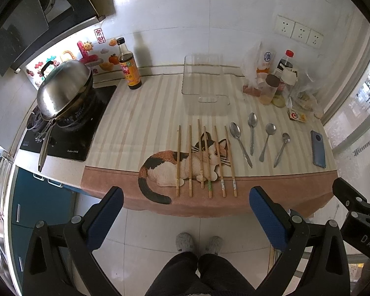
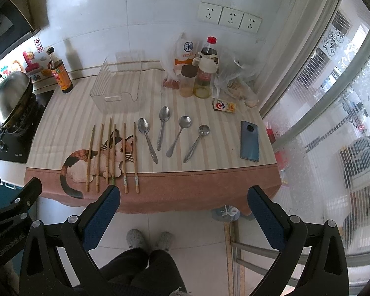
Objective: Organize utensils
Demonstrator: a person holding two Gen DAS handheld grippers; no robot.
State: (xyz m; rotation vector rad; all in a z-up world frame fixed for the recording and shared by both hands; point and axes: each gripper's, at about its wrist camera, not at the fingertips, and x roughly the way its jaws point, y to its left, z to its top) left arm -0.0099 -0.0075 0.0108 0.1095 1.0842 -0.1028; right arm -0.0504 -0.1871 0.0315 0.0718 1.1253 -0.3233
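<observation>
- The left gripper (image 1: 185, 212) hangs above the floor just in front of the desk edge, its blue-padded fingers (image 1: 106, 218) spread wide with nothing between them.
- The right gripper (image 2: 183, 212) hangs beside it at about the same height, its blue-padded fingers (image 2: 265, 218) also spread wide and holding nothing.
- The desk (image 1: 271, 190) is covered by a striped cream and pink cloth printed with a calico cat (image 1: 170, 165).
- Six wooden chopsticks (image 1: 204, 160) lie side by side across the cat print, roughly parallel, their ends pointing toward the front edge of the desk; none touches a gripper.
- Just to the right of the chopsticks lie four silver metal spoons (image 1: 252, 133), bowls toward the wall and handles toward the front edge, each apart from the next.
- A clear plastic rectangular container (image 1: 204, 79) stands behind the chopsticks, near the wall, and looks to hold nothing.
- A blue smartphone (image 2: 250, 140) lies flat near the right edge of the desk, well apart from the spoons.
- A small red and yellow box (image 2: 224, 106) lies behind the phone.
- A cluster of bottles, jars and plastic bags (image 2: 199, 71) stands at the back right corner, below three white wall sockets (image 2: 229, 16).
- A dark glass sauce bottle with a red label (image 1: 129, 65) stands upright at the back left of the cloth.
- A steel wok with a domed lid (image 1: 64, 88) sits on the black stove at the left.
- The person's dark trousers and grey slippers (image 1: 185, 241) show on the tiled floor below the grippers.
</observation>
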